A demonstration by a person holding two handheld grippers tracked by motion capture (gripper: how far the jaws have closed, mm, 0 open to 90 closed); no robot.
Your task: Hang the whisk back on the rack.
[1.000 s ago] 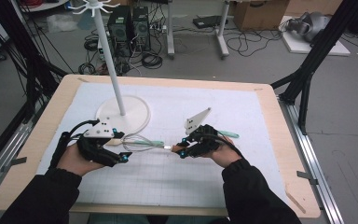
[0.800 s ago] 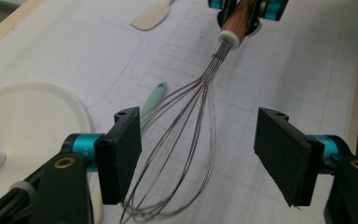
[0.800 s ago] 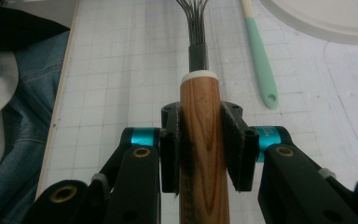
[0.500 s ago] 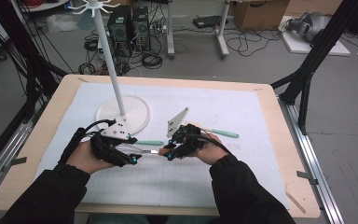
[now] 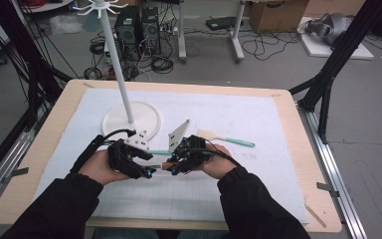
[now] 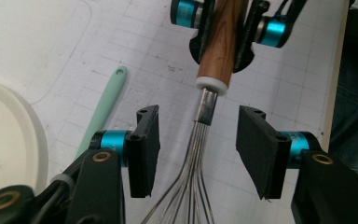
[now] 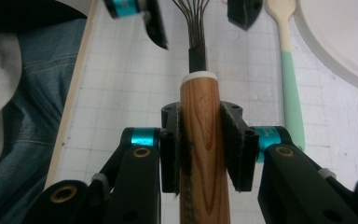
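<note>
- Landmark: the white stand base [image 5: 132,121], a round disc carrying a tall white pole.
- The whisk [image 6: 214,51] is held off the mat, on the person's side of the stand base, roughly level between the two hands.
- The right gripper [image 7: 207,144] pinches the whisk's wooden handle, both pads pressed flat against the wood.
- The left gripper [image 6: 198,149] is spread wide; its pads flank the metal neck and wires without touching them.
- Progress, as a judgement: a hand-over looks about half done. The whisk is lifted, gripped and presented; the left gripper has yet to close on the neck, and the right has yet to release.
- The mint-handled spatula [image 5: 226,138] lies flat on the white gridded mat [image 5: 258,114], to the right of the stand base and beyond the hands.
- Obstructions: none between the open pads. The stand base sits just beyond the left gripper, so outward travel there is limited.
</note>
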